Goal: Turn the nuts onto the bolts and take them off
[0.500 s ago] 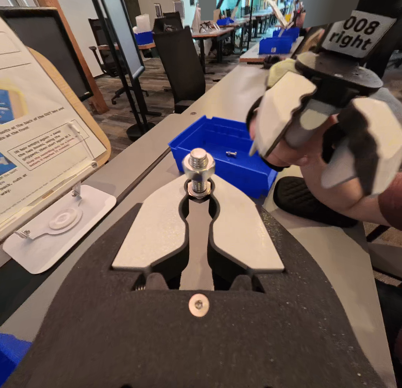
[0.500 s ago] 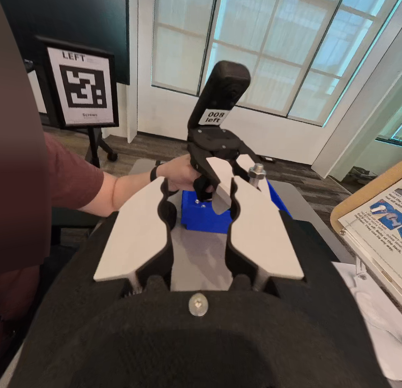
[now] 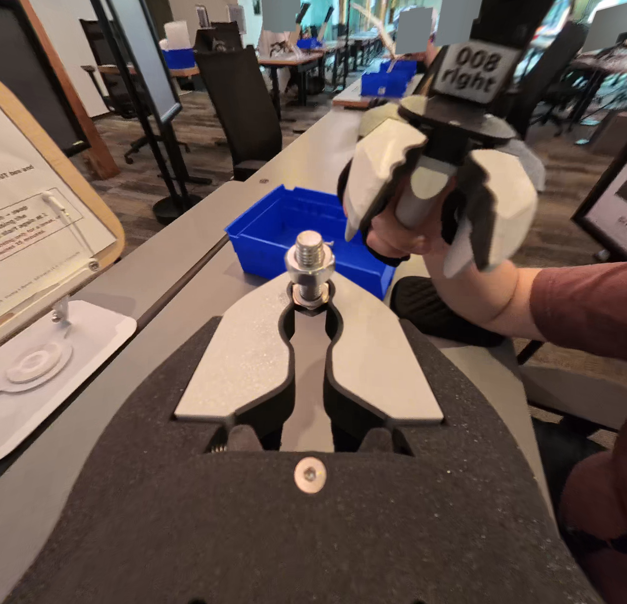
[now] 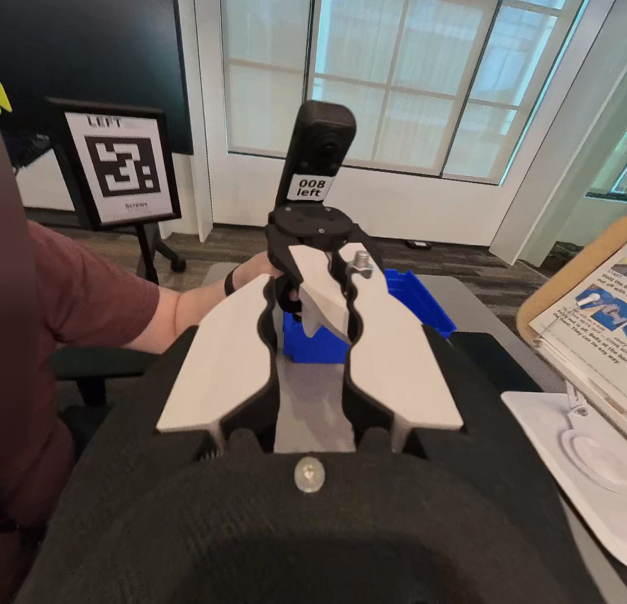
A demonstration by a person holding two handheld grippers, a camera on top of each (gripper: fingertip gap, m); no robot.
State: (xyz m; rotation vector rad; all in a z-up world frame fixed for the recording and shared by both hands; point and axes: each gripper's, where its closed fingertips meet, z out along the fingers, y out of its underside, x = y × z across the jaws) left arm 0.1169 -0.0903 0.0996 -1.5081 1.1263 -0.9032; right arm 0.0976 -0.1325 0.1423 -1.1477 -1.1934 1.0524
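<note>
My left gripper (image 3: 310, 299) is shut on the lower end of a steel bolt (image 3: 308, 247) and holds it upright above the grey table (image 3: 190, 275). A hex nut (image 3: 309, 268) sits on the bolt's thread, with a few turns of thread showing above it. My right gripper (image 3: 400, 252) is open and empty, just right of the bolt and a little above it, tips pointing down. In the right wrist view its open fingers (image 4: 220, 350) frame the left gripper's finger (image 4: 319, 296), with the bolt (image 4: 362, 258) and nut (image 4: 359, 269) beside the right fingertip.
A blue bin (image 3: 271, 252) stands on the table behind the bolt and also shows in the right wrist view (image 4: 420, 303). An instruction board (image 3: 51, 235) on a white base (image 3: 78, 347) stands to the left. A person's forearm (image 3: 509, 303) crosses from the right. Chairs and sign stands lie beyond. Tip to tip, the grippers are about 6 cm apart.
The right gripper has moved closer to the bolt, still open. The left gripper still holds the bolt with the nut on it.
</note>
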